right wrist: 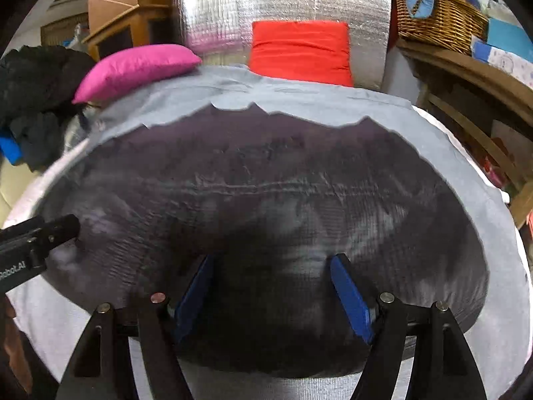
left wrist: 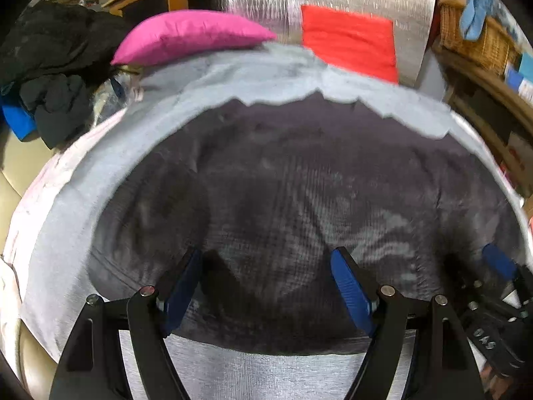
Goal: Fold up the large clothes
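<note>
A large dark grey garment (left wrist: 283,183) lies spread flat on a light grey sheet (left wrist: 233,76); it also fills the right wrist view (right wrist: 266,183) on the same sheet (right wrist: 299,103). My left gripper (left wrist: 266,266) hovers open over the garment's near edge, holding nothing. My right gripper (right wrist: 269,266) is open too, over the near part of the garment. The right gripper shows at the right edge of the left wrist view (left wrist: 499,266); the left gripper's body shows at the left edge of the right wrist view (right wrist: 36,236).
A pink cushion (left wrist: 186,35) and a red cushion (left wrist: 349,43) lie at the far side against a silver foil panel (right wrist: 283,3). A pile of dark clothes (left wrist: 50,66) lies far left. A wicker basket (right wrist: 439,16) stands on a wooden shelf (right wrist: 466,66) at right.
</note>
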A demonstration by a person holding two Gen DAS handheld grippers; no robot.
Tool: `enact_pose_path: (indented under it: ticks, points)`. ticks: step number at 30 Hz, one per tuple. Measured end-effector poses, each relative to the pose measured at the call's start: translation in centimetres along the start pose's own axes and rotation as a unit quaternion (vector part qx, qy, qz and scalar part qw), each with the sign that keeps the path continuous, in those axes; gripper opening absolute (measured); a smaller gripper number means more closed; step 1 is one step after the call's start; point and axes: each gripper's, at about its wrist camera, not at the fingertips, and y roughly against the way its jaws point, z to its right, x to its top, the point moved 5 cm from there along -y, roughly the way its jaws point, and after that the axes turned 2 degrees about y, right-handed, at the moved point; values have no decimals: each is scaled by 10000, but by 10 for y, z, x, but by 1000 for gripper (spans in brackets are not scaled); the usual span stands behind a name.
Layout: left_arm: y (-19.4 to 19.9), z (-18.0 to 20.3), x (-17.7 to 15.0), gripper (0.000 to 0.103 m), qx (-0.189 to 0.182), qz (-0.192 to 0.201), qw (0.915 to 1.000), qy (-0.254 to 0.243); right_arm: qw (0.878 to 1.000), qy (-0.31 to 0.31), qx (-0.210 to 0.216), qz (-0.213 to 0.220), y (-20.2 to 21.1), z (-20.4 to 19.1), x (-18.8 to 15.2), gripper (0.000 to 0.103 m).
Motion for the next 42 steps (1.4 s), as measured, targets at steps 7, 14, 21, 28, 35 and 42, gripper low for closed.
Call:
enact_pose_path:
  ticks: [7,14,21,28,35,42]
  points:
    - [-12,5,-7,81,142,27,9996,-223,9993,150,-322,-149,-10,0,-5,82]
    - [-8,4,-6,81,93,8,9997,-222,9993,89,-310,-170,-9,2,-6,83]
    - [38,-35,-5,81,-13,592,9978,295,9985,-409,-254,271,38,30,3,83]
    - [15,-61,-17,83,259,76,9990,348,9970,-675,-337,-163,21,60,-17,83]
    - [17,-86,-18,83,346,40,9965,765,9930,-1028,-577,-10,37,86,-18,83]
    - [15,-102,-21,86,280,40,9938,1073,9860,-1632,-326,70,47,117,-24,84]
